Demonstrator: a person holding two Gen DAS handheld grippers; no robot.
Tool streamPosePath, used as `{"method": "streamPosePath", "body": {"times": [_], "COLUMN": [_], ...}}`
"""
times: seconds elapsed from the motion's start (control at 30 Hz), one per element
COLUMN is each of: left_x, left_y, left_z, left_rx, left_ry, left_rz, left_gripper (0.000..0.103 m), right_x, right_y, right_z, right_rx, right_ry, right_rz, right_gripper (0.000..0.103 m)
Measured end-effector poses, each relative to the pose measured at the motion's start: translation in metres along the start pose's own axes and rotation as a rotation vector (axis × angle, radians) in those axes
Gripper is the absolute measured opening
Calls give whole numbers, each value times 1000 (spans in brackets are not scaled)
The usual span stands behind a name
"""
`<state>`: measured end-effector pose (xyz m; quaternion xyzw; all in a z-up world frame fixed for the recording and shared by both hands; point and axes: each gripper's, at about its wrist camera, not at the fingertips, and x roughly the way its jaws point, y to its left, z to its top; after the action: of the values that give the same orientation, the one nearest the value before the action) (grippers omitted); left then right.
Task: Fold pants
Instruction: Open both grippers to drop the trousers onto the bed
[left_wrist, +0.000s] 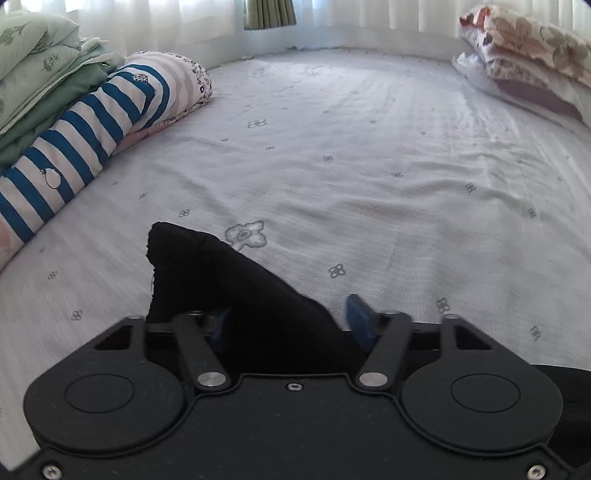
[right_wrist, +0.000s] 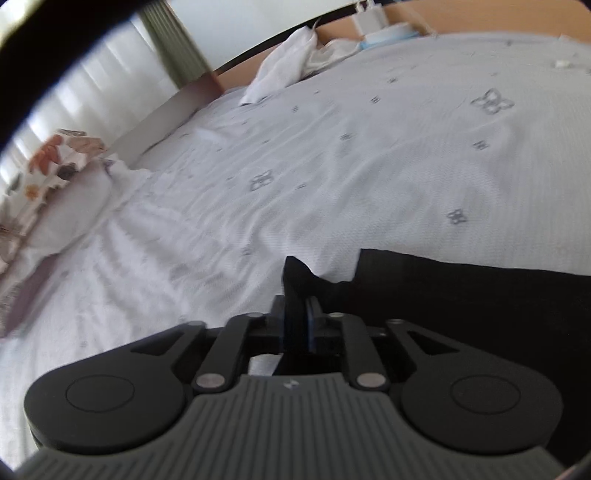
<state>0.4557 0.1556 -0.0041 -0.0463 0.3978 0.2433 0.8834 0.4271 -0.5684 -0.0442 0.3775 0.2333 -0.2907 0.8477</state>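
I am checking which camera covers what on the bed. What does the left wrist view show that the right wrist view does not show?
Only the left wrist view shows the blue-and-white striped bedding and the folded green bedding beside it, and the left gripper with its jaws apart around black cloth.

Only the right wrist view shows the wooden bed frame, the white cloth near it, and the right gripper shut on the black pants.

Both show the black pants, the white patterned sheet and the floral pillow.
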Motion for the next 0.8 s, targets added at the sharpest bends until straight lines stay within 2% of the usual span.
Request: {"method": "streamPosePath", "body": {"times": [0.03, 0.07, 0.13, 0.2, 0.27, 0.43, 0.57, 0.63, 0.7, 0.8], "left_x": [-1, -5, -18, -35, -52, -88, -121, -135, -146, -148], "left_y": [2, 5, 13, 24, 33, 41, 47, 58, 76, 112], "left_z": [1, 1, 0, -3, -6, -23, -50, -67, -87, -114], "left_rx": [0, -2, -15, -36, -49, -17, 9, 4, -46, -179], "left_ry": [17, 20, 4, -17, -24, -18, -61, -69, -69, -33], "left_rz": [-1, -15, -58, -105, -153, -241, -250, -274, -275, -293], "left_gripper": [78, 78, 83, 97, 99, 100, 101, 101, 102, 102], "right_x": [-7, -15, -31, -49, -67, -107, -139, -159, -177, -196], "right_y": [-2, -2, 2, 4, 6, 28, 60, 75, 82, 79], "right_z": [1, 1, 1, 3, 3, -20, -66, -94, -119, -145], "right_rx": [8, -4, -61, -94, -111, -243, -394, -477, -519, -504], "right_ry": [-3, -11, -17, -11, 8, 115, 259, 304, 340, 389], "right_rz": [24, 37, 35, 55, 98, 206, 353, 383, 416, 459], "right_gripper": [57, 62, 63, 68, 78, 82, 82, 82, 82, 82]}}
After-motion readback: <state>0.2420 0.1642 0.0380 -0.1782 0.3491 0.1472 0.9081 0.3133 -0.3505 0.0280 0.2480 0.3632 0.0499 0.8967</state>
